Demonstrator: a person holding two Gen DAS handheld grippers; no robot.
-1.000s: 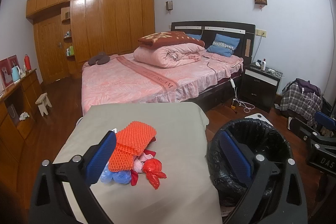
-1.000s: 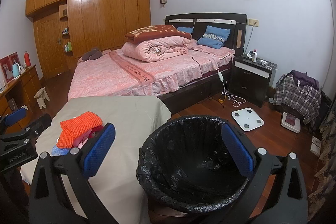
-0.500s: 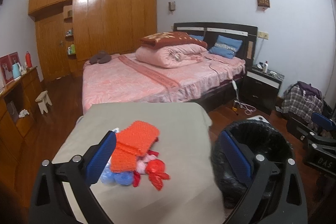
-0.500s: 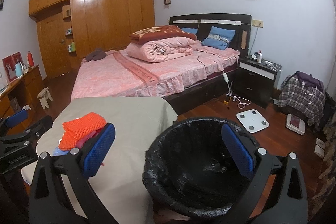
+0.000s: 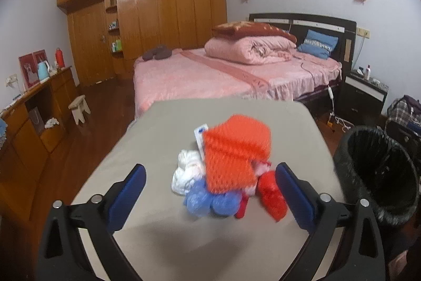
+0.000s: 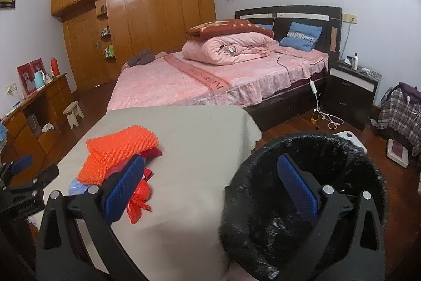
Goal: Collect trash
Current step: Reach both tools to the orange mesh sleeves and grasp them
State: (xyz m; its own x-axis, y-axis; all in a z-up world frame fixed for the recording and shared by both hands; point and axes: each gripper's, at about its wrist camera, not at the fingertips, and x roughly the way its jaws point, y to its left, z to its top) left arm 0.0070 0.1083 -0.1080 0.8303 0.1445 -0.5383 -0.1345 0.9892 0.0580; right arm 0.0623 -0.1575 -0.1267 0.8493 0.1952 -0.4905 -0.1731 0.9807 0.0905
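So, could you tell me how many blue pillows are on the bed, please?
2. One blue pillow leans against the headboard on the bed's right side; a second blue pillow peeks out behind the folded red blanket, mostly hidden. More may be covered.

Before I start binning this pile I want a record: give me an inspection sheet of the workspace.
Surface: table under a grey cloth, bare except for one pile.
Job's things: orange mesh tops the pile over white bag, blue bag, red bag; black-lined bin stands right of the table.
Clutter: nothing seen beyond the pile.
Grippers: left gripper open, pile between its fingers; right gripper open, holding nothing.
Cables: white cord on the floor by the bed.
Surroundings: pink bed, wooden wardrobe, nightstand.
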